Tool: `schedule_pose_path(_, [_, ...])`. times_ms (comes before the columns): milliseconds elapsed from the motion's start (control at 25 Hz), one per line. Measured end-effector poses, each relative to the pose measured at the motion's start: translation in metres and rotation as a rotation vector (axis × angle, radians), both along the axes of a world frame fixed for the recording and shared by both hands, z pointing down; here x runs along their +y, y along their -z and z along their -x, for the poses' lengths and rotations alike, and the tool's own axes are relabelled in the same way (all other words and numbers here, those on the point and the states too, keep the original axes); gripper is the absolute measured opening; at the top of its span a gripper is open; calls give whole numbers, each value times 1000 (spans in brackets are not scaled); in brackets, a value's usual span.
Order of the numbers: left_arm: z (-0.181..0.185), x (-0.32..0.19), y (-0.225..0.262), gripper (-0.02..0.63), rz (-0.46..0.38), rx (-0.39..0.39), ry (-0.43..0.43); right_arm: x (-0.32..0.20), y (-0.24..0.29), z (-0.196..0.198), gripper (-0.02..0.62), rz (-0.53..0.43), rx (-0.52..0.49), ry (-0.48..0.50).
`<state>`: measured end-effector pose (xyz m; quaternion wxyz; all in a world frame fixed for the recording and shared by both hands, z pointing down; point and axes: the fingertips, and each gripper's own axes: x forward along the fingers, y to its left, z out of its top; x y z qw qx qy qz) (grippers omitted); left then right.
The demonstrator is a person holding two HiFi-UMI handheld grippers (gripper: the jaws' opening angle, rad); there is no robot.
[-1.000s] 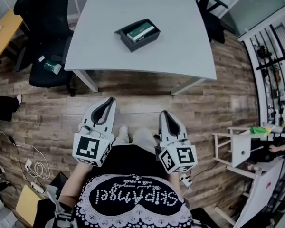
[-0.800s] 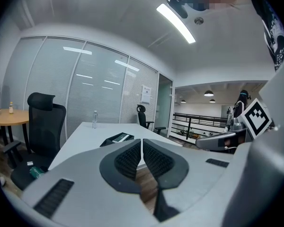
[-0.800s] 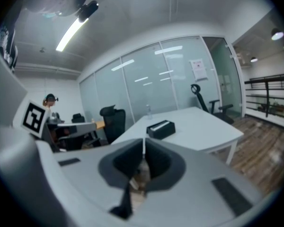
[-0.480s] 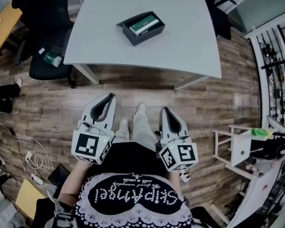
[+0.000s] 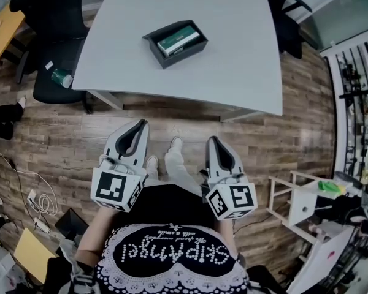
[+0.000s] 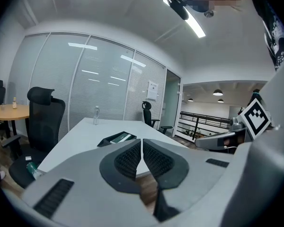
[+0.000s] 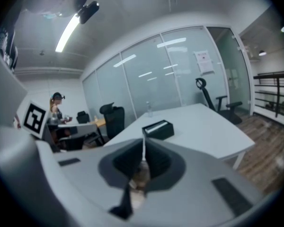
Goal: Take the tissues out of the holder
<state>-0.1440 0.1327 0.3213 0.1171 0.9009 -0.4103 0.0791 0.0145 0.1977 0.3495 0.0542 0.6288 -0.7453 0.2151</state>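
Black holder (image 5: 175, 43) with green tissues (image 5: 181, 40) sits on the counter (image 5: 233, 66), well ahead of the fingers (image 6: 128, 159). Best to close in first, then open one gripper over the pack and pinch its edge. Left gripper (image 5: 140, 130) and right gripper (image 5: 213, 144) are closed and empty, held at the waist and pointing slightly down.

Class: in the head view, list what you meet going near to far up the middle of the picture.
Black lettered top → shoe → wooden floor → white table → tissue holder
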Motion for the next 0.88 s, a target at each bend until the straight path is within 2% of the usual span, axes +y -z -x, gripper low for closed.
schedule_pose_path(400, [-46,-41,10,29,-38,7,36,-63,15,-47,35,-53,15,68])
schedule_pose_path(880, [-65,-59,10,29,-57,-2,92,-86,17,-77,35,-76,7,88])
